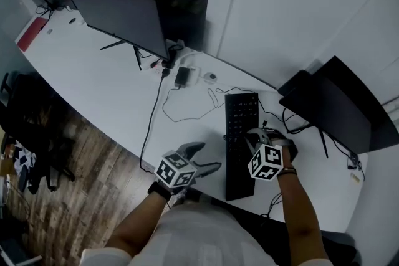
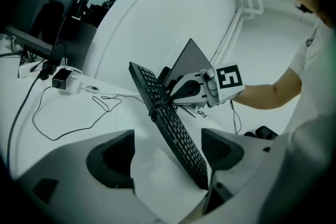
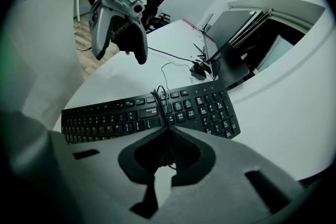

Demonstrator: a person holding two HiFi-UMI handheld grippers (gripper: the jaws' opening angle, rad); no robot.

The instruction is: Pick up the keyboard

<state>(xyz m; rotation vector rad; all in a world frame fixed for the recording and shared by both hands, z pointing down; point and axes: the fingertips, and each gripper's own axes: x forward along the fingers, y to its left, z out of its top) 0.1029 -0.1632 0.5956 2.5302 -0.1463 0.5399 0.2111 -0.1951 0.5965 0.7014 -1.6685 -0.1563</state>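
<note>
A black keyboard (image 1: 237,114) with its cable wound round its middle lies lengthways on the white desk (image 1: 100,84). My right gripper (image 1: 254,136) is shut on the keyboard's long right edge, at the cable wrap (image 3: 159,104). In the left gripper view the keyboard (image 2: 179,135) stands tilted, its right edge raised by the right gripper (image 2: 181,93) and its near end by my right-hand jaw. My left gripper (image 1: 211,156) is open just left of the keyboard's near end, nothing pressed between its jaws. The right gripper view shows the left gripper (image 3: 121,55) hanging open beyond the keyboard (image 3: 205,107).
A large dark monitor (image 1: 121,12) stands at the back left and a second one (image 1: 336,109) at the right. A power adapter (image 1: 182,76) and a loose black cable (image 1: 153,121) lie behind the keyboard. Black chairs (image 1: 31,115) stand on the wooden floor beyond the desk's left edge.
</note>
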